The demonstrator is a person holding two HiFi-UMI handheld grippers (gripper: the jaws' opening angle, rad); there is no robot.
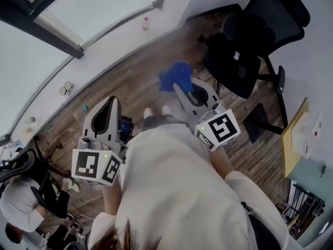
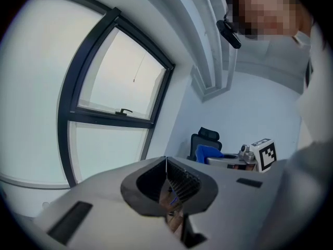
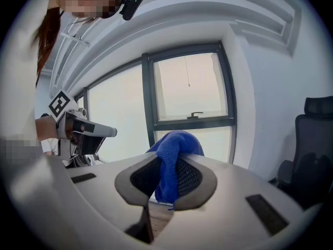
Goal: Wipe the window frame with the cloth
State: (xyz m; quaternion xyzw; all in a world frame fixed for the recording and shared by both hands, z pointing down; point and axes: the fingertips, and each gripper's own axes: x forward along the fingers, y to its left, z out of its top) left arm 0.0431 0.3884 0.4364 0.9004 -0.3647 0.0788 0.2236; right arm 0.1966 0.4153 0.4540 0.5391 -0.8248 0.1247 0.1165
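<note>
Blue cloth [image 3: 169, 163] is hanging clamped in our right hand-held gripper [image 1: 178, 87], at twelve o'clock in the head view. We are holding our left hand-held gripper [image 1: 111, 102] closed on nothing, at nine o'clock.

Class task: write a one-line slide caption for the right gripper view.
Right claw shut on a blue cloth, facing the dark-framed window.

Office, by the look of it. A black swivel office chair [image 1: 250, 40] with headrest and armrests stands on a wood-plank floor [image 1: 130, 82]. A second dark chair [image 1: 15, 168] is at lower left of the head view, with a seated person [image 1: 21, 204] just beside it. Walls [image 3: 270, 103] are plain white. Large panes sit in a dark window frame [image 3: 148, 103]; a latch handle [image 3: 196, 115] is on the upper sash. Below runs a white sill [image 1: 104, 46] with a small bottle [image 1: 145, 23] on it. At right, what looks like a pale tabletop [image 1: 290, 134] carries papers [image 1: 307, 129].
</note>
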